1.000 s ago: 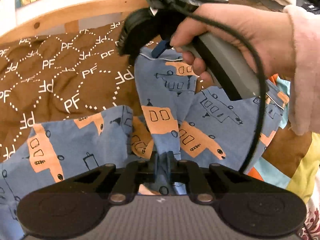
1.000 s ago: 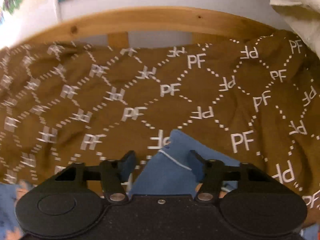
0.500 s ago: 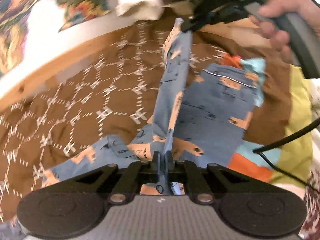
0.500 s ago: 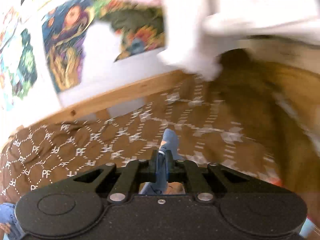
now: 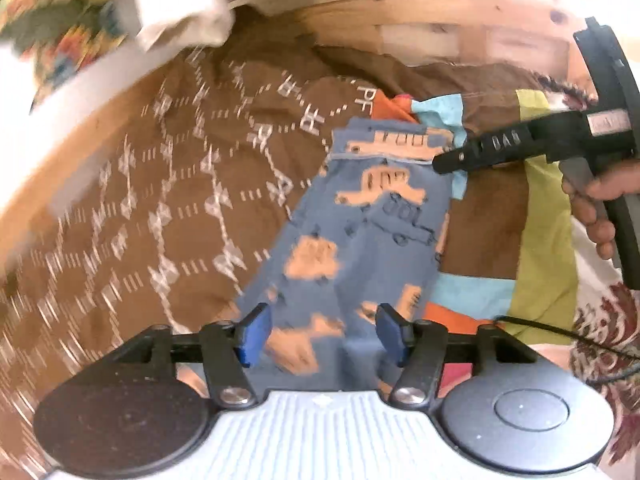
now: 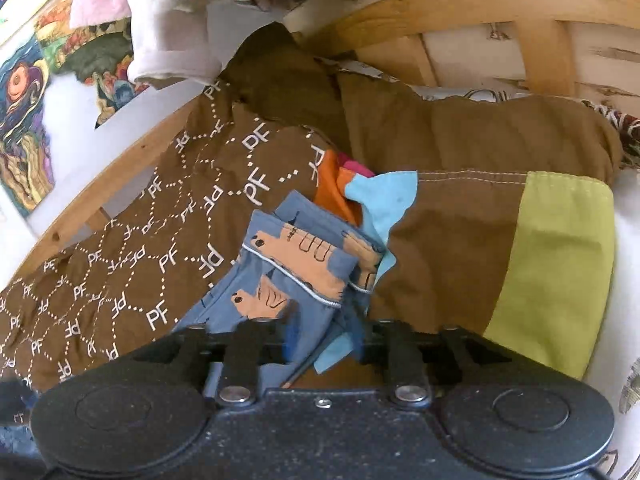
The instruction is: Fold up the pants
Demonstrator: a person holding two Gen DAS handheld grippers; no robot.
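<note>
The blue pants point(image 5: 360, 232) with orange vehicle prints lie folded lengthwise on the brown blanket point(image 5: 160, 200). My left gripper point(image 5: 322, 334) is open, its blue pads on either side of the near end of the pants. My right gripper point(image 5: 452, 160) shows in the left wrist view at the far cuff end. In the right wrist view the right gripper point(image 6: 324, 340) is open, with the pants cuffs point(image 6: 296, 272) lying just ahead of its jaws.
The brown blanket point(image 6: 180, 208) has white PF lettering. A patchwork quilt point(image 6: 552, 272) with green, light blue and orange panels lies to the right. A wooden bed frame point(image 6: 460, 8) runs behind. White cloth point(image 6: 168, 48) hangs at the top left.
Both grippers carried one leg across over the other, laid it down and opened, letting go of the pants. Both cameras have swung to the right.
</note>
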